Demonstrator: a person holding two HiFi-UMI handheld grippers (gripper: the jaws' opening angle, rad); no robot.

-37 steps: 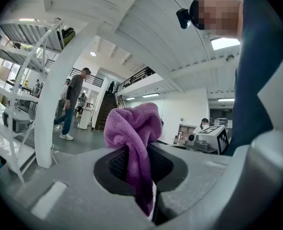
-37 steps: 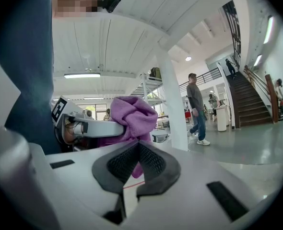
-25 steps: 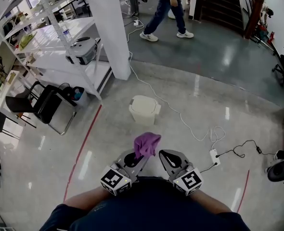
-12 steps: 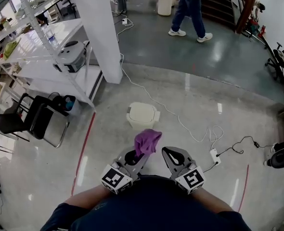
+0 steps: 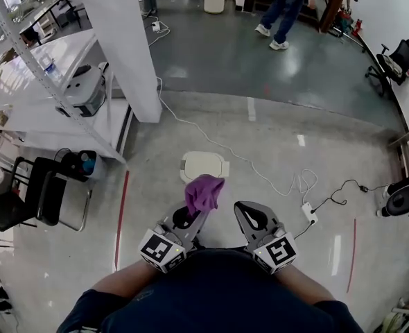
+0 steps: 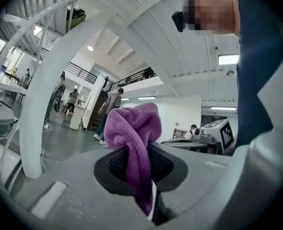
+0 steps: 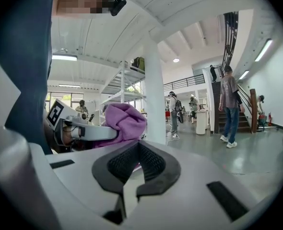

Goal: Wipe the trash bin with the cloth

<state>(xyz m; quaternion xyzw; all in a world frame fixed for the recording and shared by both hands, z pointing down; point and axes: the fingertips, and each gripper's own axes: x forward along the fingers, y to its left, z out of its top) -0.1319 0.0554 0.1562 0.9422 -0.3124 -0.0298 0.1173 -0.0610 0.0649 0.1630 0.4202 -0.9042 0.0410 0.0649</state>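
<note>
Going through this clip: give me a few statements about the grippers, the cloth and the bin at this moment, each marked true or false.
1. The left gripper is shut on the purple cloth. True.
2. The right gripper grips a corner of the cloth too. False: its fingers are together with nothing between them, and the cloth sits off to its side.
3. The trash bin stands on the floor ahead of the person. True.
4. The cloth is pressed against the bin's lid. False: the cloth is held up in the air, and the left gripper view shows only the hall behind it, no bin.
</note>
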